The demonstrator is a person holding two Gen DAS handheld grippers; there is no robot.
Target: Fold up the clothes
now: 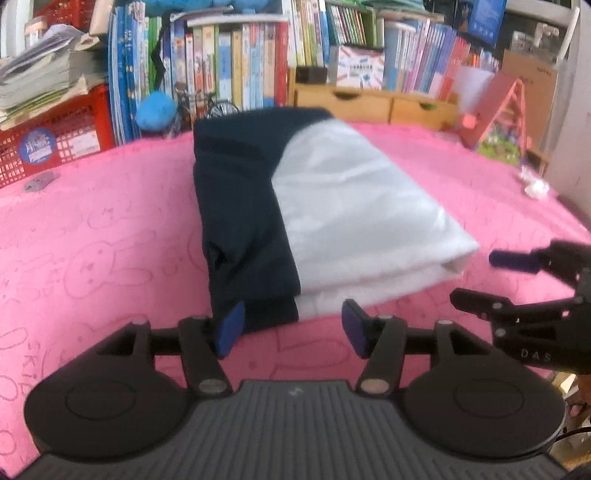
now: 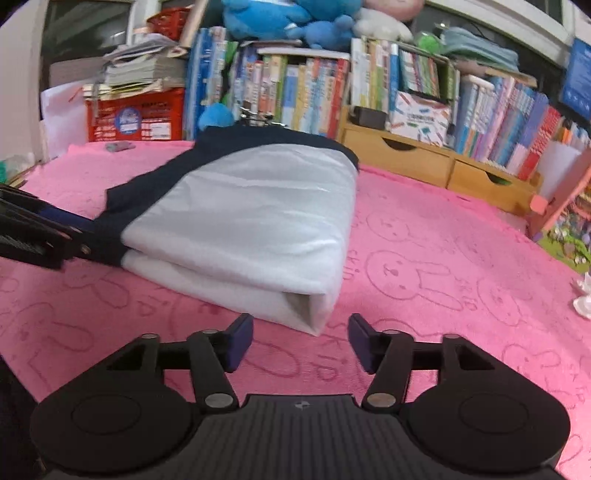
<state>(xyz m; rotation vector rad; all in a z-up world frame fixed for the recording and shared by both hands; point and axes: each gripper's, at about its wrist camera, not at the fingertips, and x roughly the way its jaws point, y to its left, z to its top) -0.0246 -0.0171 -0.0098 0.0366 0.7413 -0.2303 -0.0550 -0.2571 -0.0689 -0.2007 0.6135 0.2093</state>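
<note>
A folded garment (image 1: 314, 206), white with dark navy parts, lies on the pink blanket (image 1: 110, 240). In the left wrist view my left gripper (image 1: 291, 325) stands open just in front of the garment's near navy corner, with nothing pressed between its blue pads. My right gripper (image 1: 480, 280) shows at the right edge there, jaws apart. In the right wrist view the right gripper (image 2: 300, 341) is open just short of the garment's (image 2: 251, 229) near white corner, and the left gripper's fingers (image 2: 48, 236) reach in from the left beside the navy edge.
Rows of books (image 1: 236, 70) and a red crate (image 1: 55, 140) line the back of the blanket. A wooden drawer box (image 2: 436, 162) and a pink toy frame (image 1: 506, 118) stand at the back right. Blue plush toys (image 2: 295, 18) sit on the books.
</note>
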